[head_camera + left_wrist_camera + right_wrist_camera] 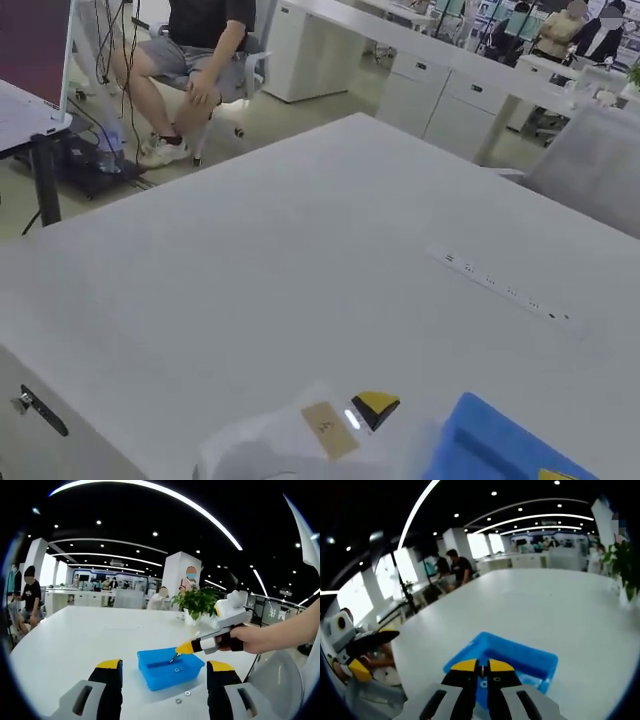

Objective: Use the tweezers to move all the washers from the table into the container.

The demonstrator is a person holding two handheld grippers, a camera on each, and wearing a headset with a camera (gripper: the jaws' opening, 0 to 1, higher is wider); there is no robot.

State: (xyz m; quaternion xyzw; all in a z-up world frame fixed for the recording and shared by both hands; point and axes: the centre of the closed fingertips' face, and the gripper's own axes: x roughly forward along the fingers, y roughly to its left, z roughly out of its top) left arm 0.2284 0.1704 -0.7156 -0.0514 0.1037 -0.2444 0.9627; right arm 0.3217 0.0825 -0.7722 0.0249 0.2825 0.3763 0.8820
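Over blue container (159, 681), your right gripper (186, 647) pinches tweezers (174, 658), tips above drop spot: likely release step. Left gripper (164, 664) spread, empty. Next: washers (187, 693) on surface (75, 645) just beside container need fine, light pinch

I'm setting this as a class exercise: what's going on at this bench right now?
A person works two hand-held claws at a white table. The right claw is shut on the tweezers, their tip over the blue container, where some washers lie. Two more sit on the table beside it. The left claw hangs open, holding nothing.
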